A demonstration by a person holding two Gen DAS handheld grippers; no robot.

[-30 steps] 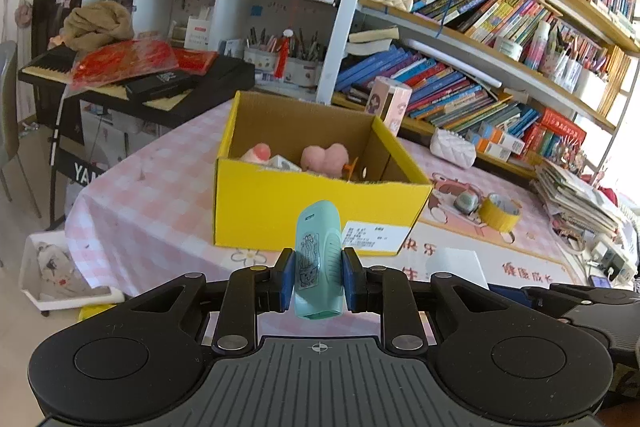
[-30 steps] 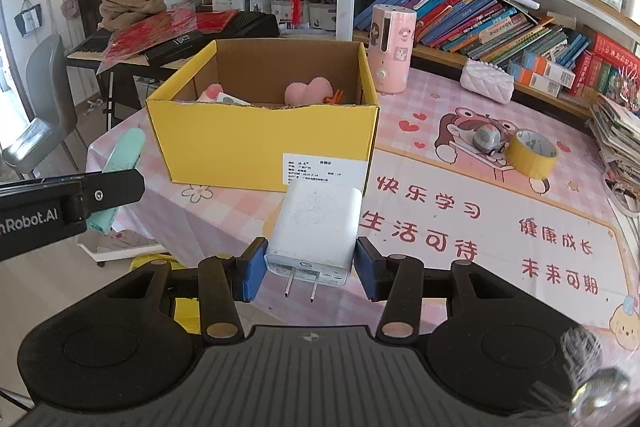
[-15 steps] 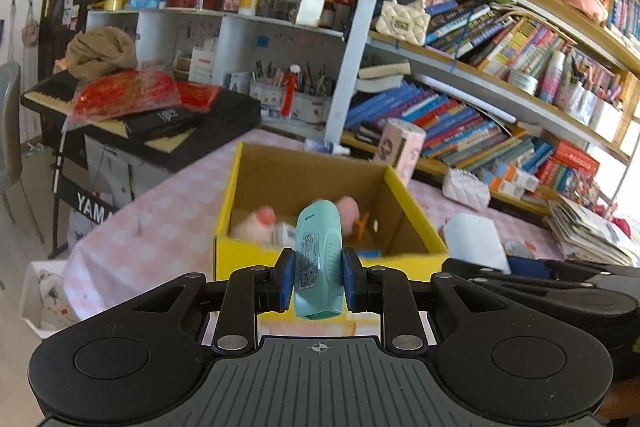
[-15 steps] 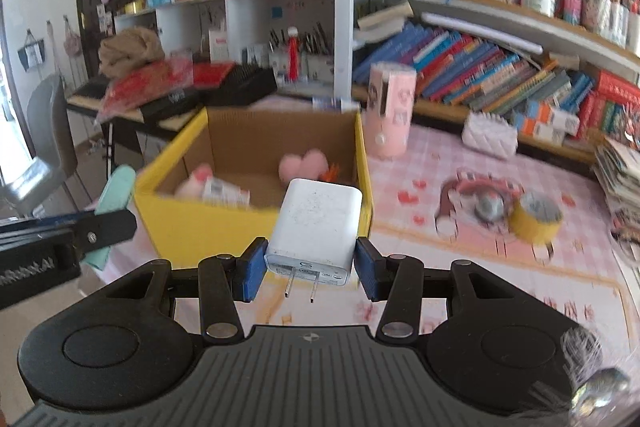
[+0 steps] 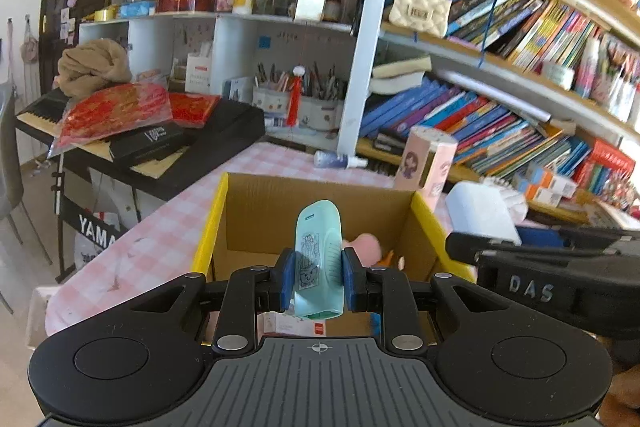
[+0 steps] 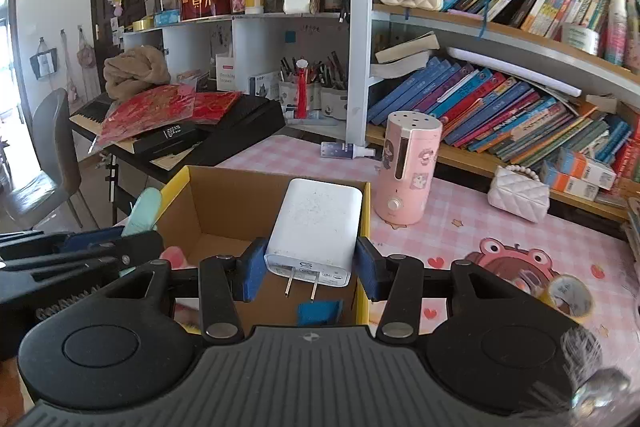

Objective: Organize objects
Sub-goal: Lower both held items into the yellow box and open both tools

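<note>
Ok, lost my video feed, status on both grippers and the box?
Left gripper shut on teal case. Right gripper shut on white charger. Both over open yellow box. Nothing blocking.

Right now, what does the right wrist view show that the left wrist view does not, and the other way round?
Only the right wrist view shows the roll of tape on the table, the frog picture on the tablecloth, and the charger's prongs.
Only the left wrist view shows the drawing printed on the mint case and a pink toy inside the box.
Both show the yellow box, the pink dispenser, the white charger and the mint case, each clamped in its gripper.
</note>
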